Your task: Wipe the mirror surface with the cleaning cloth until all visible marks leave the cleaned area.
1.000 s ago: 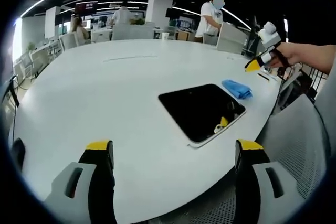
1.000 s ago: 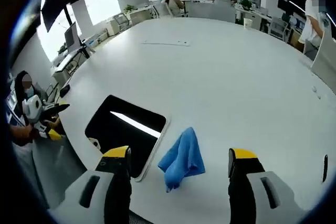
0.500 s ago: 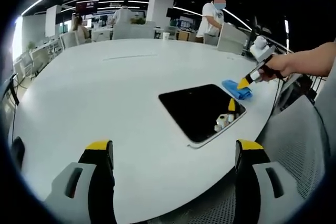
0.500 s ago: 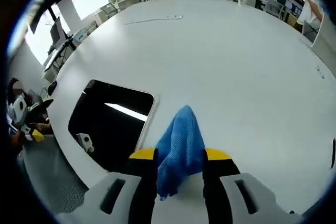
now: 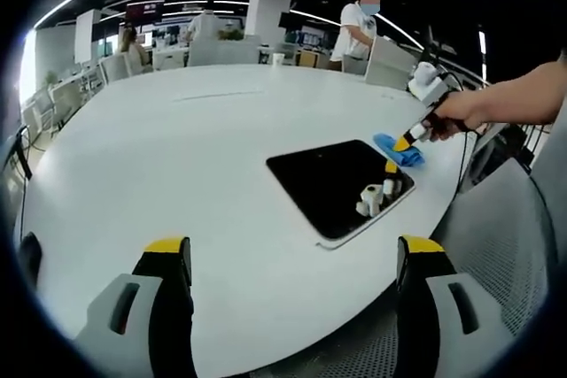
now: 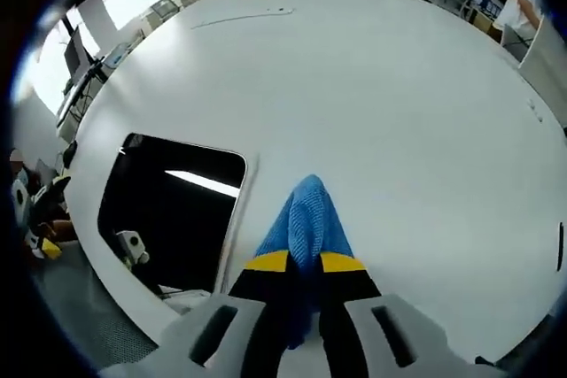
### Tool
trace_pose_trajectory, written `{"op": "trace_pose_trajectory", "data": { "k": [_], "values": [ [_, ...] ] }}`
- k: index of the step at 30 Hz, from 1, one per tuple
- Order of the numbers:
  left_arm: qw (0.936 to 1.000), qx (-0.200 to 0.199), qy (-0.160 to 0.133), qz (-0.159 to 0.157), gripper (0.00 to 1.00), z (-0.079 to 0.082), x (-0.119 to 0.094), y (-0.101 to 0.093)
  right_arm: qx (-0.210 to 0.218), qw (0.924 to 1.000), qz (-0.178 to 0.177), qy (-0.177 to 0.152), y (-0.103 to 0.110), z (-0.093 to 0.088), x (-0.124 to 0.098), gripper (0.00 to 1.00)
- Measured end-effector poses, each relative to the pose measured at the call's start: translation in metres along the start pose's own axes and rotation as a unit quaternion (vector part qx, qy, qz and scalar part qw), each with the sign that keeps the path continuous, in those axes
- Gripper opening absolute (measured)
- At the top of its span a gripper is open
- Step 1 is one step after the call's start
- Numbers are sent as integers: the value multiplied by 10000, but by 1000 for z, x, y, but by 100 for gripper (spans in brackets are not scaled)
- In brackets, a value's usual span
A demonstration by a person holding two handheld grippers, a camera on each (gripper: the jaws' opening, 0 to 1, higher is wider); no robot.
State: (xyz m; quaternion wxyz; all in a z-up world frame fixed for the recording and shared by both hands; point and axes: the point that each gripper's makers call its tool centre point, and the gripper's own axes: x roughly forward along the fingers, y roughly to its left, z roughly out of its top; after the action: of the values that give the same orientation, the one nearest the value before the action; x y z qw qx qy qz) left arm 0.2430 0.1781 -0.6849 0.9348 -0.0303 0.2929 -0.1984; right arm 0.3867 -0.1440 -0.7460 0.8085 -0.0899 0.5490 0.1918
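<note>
Pinching the blue cloth (image 6: 306, 219) beside the mirror (image 6: 168, 210), right gripper (image 6: 304, 263); left gripper (image 5: 292, 258) apart.

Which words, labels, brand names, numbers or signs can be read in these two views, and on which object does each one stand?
None can be read.
The dark screen at the far end of the room, in the left gripper view: any text is too small and blurred.
The mirror, the blue cloth, the white table and the right hand-held gripper, shut on the cloth: no print visible.
</note>
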Motion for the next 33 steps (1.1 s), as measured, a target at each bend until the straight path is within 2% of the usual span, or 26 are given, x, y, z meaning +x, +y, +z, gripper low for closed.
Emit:
{"op": "trace_pose_trajectory", "data": {
  "k": [4, 7, 8, 10, 12, 14, 17, 20, 23, 26, 27, 30, 33],
  "values": [
    [10000, 48, 40, -53, 95, -2, 1, -2, 99, 9999, 22, 76, 2, 1, 2, 12],
    [10000, 29, 36, -54, 95, -2, 2, -1, -211, 9995, -239, 81, -1, 0, 1, 6],
    [10000, 29, 43, -50, 95, -3, 3, 0, -154, 9997, -200, 71, 1, -1, 2, 4],
    [10000, 34, 32, -45, 95, -3, 3, 0, 189, 9995, -222, 78, -2, 0, 1, 2],
    [10000, 34, 29, -58, 95, -3, 3, 0, 711, 9974, 66, 117, 2, 3, -1, 1],
    [10000, 42, 36, -67, 94, -3, 4, 0, 595, 9982, 35, 81, 0, 11, -9, 1],
    [9999, 45, 47, -90, 94, -4, 4, -1, 530, 9981, 107, 282, 6, 17, -16, 1],
    [9999, 65, 54, -118, 94, -4, 5, -1, 693, 9968, 290, 271, 16, 30, -25, 1],
    [9999, 60, 71, -116, 94, -5, 5, -2, 518, 9979, 293, 265, 26, 38, -27, 1],
    [9999, 51, 64, -100, 94, -5, 5, -1, 553, 9969, 491, 257, 37, 45, -25, 1],
    [9999, 51, 64, -94, 94, -5, 5, -1, 559, 9961, 652, 195, 43, 51, -21, 1],
    [9999, 49, 61, -91, 94, -4, 3, -2, 556, 9968, 554, 121, 46, 58, -18, 2],
    [9999, 47, 55, -94, 94, -4, 4, -2, 495, 9970, 561, 195, 51, 59, -10, 2]
  ]
}}
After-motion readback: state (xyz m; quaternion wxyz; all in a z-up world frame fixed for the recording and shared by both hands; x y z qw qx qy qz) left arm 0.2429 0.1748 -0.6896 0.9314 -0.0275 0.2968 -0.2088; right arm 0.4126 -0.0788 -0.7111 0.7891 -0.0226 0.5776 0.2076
